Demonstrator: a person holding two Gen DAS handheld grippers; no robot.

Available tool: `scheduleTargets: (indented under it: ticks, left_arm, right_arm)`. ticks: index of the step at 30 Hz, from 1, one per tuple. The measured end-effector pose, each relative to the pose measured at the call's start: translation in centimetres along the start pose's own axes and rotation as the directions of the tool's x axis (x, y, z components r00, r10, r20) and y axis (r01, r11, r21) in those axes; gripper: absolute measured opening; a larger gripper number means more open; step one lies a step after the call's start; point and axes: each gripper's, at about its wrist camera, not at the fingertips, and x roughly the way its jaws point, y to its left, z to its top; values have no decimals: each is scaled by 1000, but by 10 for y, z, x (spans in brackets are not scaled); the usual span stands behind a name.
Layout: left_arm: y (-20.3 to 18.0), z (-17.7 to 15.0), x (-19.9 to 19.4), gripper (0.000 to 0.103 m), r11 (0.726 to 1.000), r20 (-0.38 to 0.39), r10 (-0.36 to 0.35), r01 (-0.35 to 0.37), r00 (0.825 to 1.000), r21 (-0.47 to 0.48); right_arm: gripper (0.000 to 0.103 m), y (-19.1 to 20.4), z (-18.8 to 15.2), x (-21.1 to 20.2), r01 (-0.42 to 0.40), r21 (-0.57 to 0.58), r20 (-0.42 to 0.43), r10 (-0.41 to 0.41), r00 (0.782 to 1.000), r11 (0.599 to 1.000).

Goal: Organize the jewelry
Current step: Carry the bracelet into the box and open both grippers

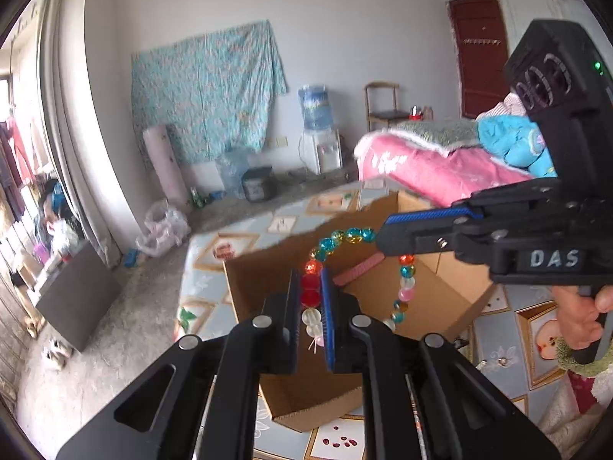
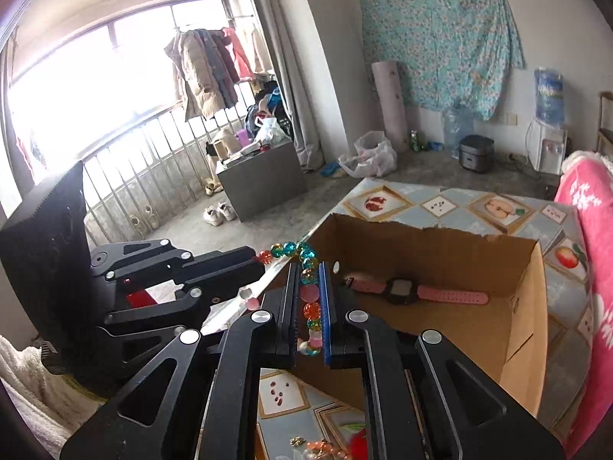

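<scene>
Both the left gripper (image 1: 311,299) and right gripper (image 2: 309,299) have fingers clamped on the bead bracelet (image 1: 346,235) above the cardboard box (image 2: 521,306). Only the right view shows the pink watch (image 2: 417,292) inside. "DAS" marks the right gripper.

Red, teal, amber and pink beads make up the bracelet (image 1: 346,253); a pink-strapped watch (image 2: 417,291) (black face) lies in the brown cardboard box (image 2: 440,253).

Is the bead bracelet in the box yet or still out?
Out. The bead bracelet hangs above the cardboard box, clamped by the left gripper and right gripper.
</scene>
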Motion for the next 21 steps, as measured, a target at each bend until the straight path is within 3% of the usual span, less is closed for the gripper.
scheduleTargets:
  ticks: [4, 11, 16, 21]
  left_arm:
    - [17, -17, 45, 10, 998, -118, -28, 21, 993, -56]
    - [21, -35, 73, 11, 998, -189, -35, 24, 981, -56]
    - [26, -35, 75, 12, 996, -181, -24, 8, 983, -88]
    - [26, -36, 67, 17, 994, -169, -27, 8, 985, -106]
  right_arm:
    - [8, -22, -15, 42, 7, 48, -105, -2, 995, 999]
    - [8, -33, -21, 54, 12, 73, -171, 0, 985, 997]
    - [11, -44, -15, 36, 9, 122, -145, 9, 989, 992]
    - [16, -44, -14, -12, 58, 115, -39, -54, 998, 992]
